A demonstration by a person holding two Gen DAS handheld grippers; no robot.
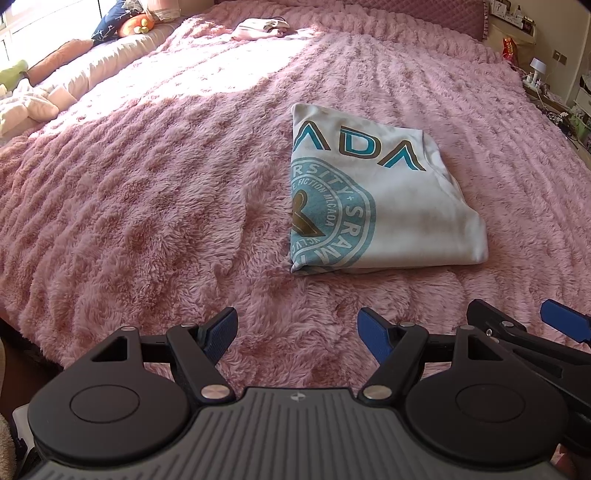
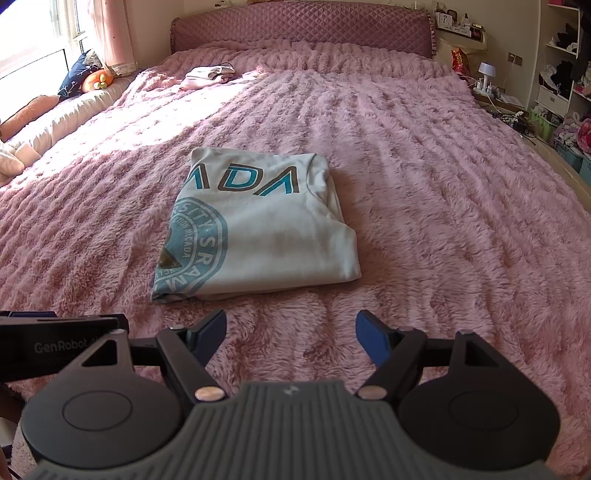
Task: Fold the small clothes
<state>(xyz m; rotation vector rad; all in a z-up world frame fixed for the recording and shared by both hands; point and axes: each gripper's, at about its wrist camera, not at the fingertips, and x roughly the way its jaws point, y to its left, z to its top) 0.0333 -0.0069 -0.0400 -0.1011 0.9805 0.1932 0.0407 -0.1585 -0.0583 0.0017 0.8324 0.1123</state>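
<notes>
A white T-shirt with teal and brown print lies folded into a compact rectangle on the pink fluffy bedspread (image 1: 147, 184), seen in the left wrist view (image 1: 384, 206) and in the right wrist view (image 2: 266, 229). My left gripper (image 1: 297, 334) is open and empty, hovering above the blanket a little short of the shirt's near edge. My right gripper (image 2: 291, 336) is open and empty, also just short of the shirt. The right gripper's fingers also show at the right edge of the left wrist view (image 1: 517, 328). Neither gripper touches the shirt.
A small pink and white folded garment (image 2: 207, 75) lies far up the bed near the quilted headboard (image 2: 303, 29). Pillows and soft toys (image 2: 92, 79) line the left side by the window. A nightstand with a lamp (image 2: 485, 72) and cluttered shelves (image 2: 561, 81) stand at the right.
</notes>
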